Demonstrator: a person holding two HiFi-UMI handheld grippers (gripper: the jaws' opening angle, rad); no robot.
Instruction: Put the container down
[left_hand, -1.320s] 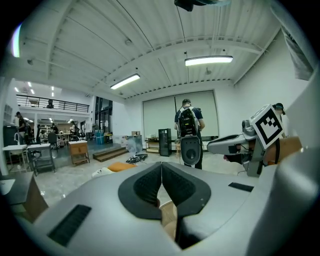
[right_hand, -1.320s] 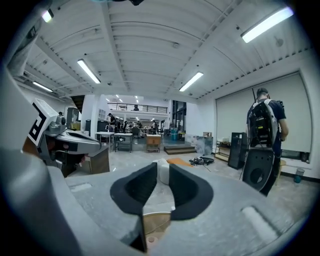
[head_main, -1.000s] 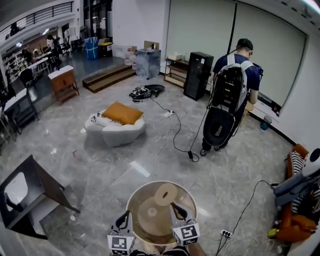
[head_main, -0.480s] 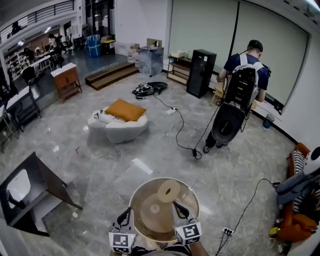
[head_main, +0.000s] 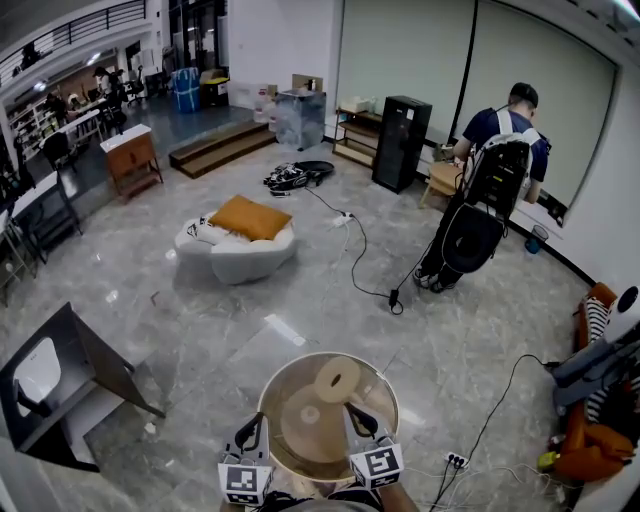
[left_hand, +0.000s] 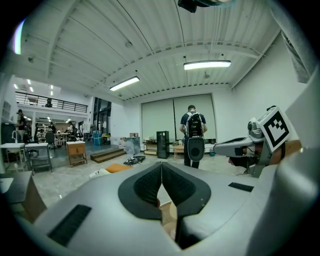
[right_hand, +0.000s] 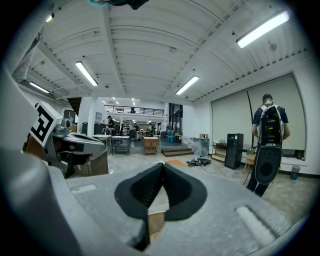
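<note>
I hold the round, translucent brown plastic container (head_main: 300, 392) above the grey floor (head_main: 200, 335), left tongs (head_main: 250, 430) and right tongs (head_main: 357, 417) both clenched on its near rim.

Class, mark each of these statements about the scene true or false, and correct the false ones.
1. The left gripper and right gripper are both shut on the near rim of the container. True.
2. The person with the backpack stands at the left of the head view. False: the person is at the far right, by the wall.
3. An orange cushion lies on the white seat. True.
4. The container is empty. False: a roll lies inside it.
</note>
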